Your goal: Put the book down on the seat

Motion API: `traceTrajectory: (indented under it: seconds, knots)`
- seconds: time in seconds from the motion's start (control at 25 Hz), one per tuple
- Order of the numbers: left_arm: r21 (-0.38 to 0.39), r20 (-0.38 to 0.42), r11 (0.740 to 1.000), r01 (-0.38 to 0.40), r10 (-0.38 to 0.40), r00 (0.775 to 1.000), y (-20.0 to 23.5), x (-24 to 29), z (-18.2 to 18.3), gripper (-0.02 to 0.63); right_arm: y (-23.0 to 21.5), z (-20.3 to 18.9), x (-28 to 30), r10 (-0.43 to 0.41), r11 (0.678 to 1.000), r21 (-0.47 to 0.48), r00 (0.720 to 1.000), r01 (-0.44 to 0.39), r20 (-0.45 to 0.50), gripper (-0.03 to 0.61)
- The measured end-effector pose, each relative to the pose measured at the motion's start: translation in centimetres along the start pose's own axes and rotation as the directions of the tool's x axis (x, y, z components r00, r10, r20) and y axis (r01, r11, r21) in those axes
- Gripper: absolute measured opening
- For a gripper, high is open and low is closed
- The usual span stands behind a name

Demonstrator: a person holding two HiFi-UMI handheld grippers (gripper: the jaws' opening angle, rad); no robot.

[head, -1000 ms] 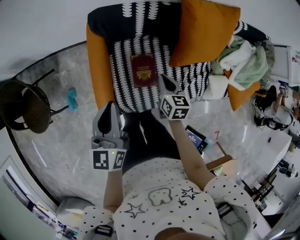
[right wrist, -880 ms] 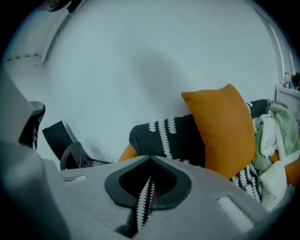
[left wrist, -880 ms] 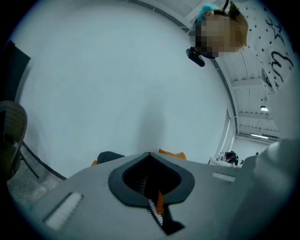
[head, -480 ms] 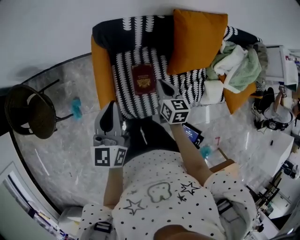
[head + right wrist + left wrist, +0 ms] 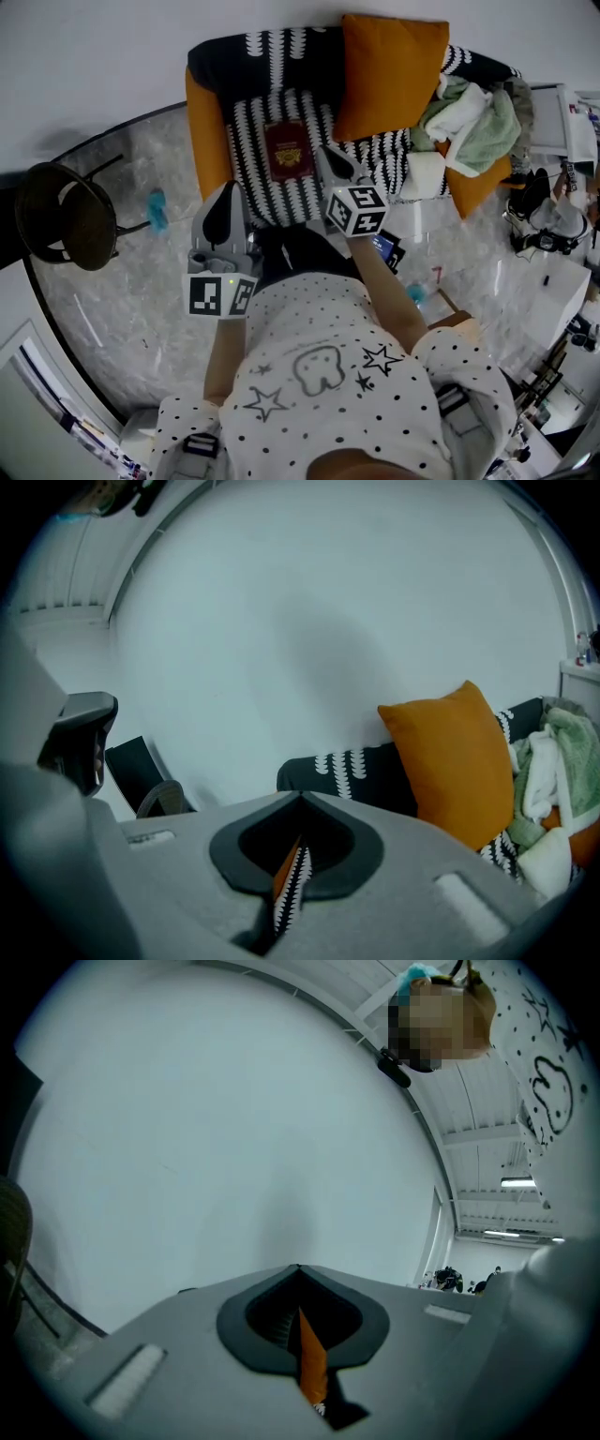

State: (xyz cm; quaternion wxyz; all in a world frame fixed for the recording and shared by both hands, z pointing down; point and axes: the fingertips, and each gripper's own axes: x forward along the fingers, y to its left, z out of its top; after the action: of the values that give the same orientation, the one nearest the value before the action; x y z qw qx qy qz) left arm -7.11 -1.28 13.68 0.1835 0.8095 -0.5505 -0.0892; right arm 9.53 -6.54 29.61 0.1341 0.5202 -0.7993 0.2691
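Observation:
A dark red book [image 5: 288, 149] with a gold emblem lies flat on the black-and-white patterned seat [image 5: 251, 169] of an orange-sided armchair. My right gripper [image 5: 335, 161] hovers just right of the book, near the seat's front, jaws shut and holding nothing. My left gripper [image 5: 222, 212] hangs lower left, in front of the chair's orange side [image 5: 207, 141], also shut and empty. In the right gripper view [image 5: 298, 803] the jaws meet, with the orange cushion [image 5: 454, 760] beyond. The left gripper view [image 5: 298, 1274] faces a pale wall.
An orange cushion [image 5: 389, 73] leans on the chair back. A heap of green and white cloth [image 5: 467, 122] sits at the right. A dark round stool [image 5: 59, 215] stands on the marble floor at left, near a small blue object [image 5: 157, 209]. A desk with clutter [image 5: 558, 234] is at right.
Both grippers stay shut and almost where they were relative to the book. The head camera has shifted slightly, so the chair sits a little lower in view.

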Motion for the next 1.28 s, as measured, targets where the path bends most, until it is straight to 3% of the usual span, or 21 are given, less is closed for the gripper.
traceTrajectory:
  seconds: [0.56,1.28]
  knots:
    - [0.048,0.031,0.996,0.080,-0.081,0.996,-3.1,-0.1,2.6,-0.005,2.5,3.8,-4.5,0.049,0.999,-0.027,0.995,-0.046,0.089,-0.008]
    - [0.089,0.044,0.988,0.125,-0.130,0.991,-4.9,-1.0,3.1,-0.005,2.4,6.2,-10.1,0.034,0.994,-0.107,0.984,-0.016,0.175,-0.008]
